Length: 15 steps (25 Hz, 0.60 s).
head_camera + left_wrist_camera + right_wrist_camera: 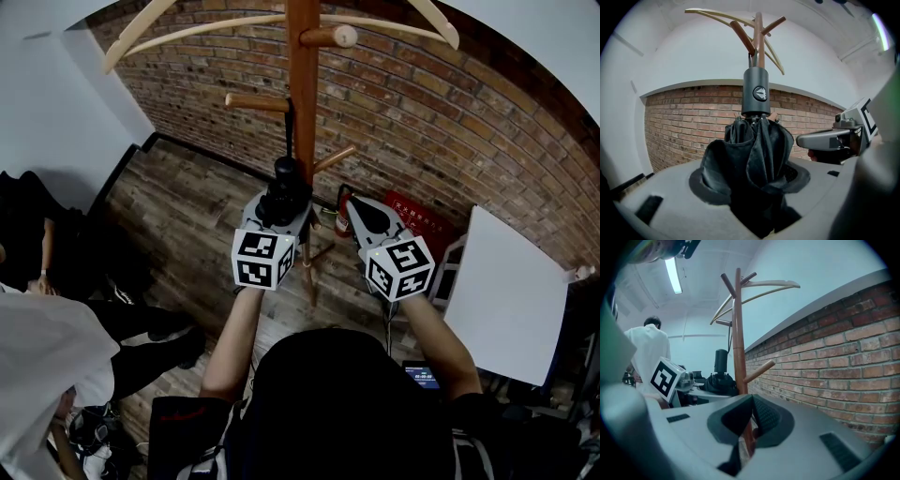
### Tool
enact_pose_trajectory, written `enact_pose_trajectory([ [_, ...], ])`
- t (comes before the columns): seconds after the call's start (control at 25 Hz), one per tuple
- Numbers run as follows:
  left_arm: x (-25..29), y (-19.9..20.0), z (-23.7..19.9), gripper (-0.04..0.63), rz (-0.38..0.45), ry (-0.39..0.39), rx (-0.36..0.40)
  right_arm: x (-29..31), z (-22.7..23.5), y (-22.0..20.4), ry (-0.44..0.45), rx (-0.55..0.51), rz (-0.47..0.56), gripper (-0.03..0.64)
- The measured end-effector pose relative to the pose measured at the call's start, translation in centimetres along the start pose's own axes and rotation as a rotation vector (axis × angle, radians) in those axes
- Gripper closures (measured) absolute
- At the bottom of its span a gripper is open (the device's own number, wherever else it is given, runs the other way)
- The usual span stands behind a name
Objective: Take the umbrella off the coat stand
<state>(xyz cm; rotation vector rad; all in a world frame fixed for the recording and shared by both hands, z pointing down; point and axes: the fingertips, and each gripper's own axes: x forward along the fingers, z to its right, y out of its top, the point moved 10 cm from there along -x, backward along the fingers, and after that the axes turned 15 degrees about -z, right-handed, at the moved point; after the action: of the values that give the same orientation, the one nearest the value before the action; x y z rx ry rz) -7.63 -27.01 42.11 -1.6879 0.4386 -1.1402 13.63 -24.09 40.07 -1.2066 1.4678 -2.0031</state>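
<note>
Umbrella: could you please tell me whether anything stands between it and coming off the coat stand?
Yes: the umbrella, gripped by the left gripper, hangs by its strap over a peg; nothing else visibly blocks it.

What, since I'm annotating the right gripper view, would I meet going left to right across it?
person in white → marker cube → umbrella → coat stand → brick wall

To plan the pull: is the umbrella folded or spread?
Folded: the umbrella is a bunched black bundle below its handle.
</note>
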Motion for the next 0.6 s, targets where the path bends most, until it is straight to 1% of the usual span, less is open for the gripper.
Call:
enact_pose_trajectory([
  [0.16, -0.4, 0.3, -0.1, 0.318, -0.003, 0.009, 0.021, 0.2, -0.3, 0.2, 0.002, -0.008, 0.002, 0.589],
  [0.32, -0.9, 0.6, -0.4, 0.318, 0.008, 0.016, 0.013, 0.4, -0.5, 0.5, 0.008, -0.011, 0.009, 0.589],
  [0.6, -2.2, 1.2, -0.8, 0.318, 0.025, 0.035, 0.023, 0.6, -1.2, 1.2, 0.023, -0.019, 0.029, 0.589],
])
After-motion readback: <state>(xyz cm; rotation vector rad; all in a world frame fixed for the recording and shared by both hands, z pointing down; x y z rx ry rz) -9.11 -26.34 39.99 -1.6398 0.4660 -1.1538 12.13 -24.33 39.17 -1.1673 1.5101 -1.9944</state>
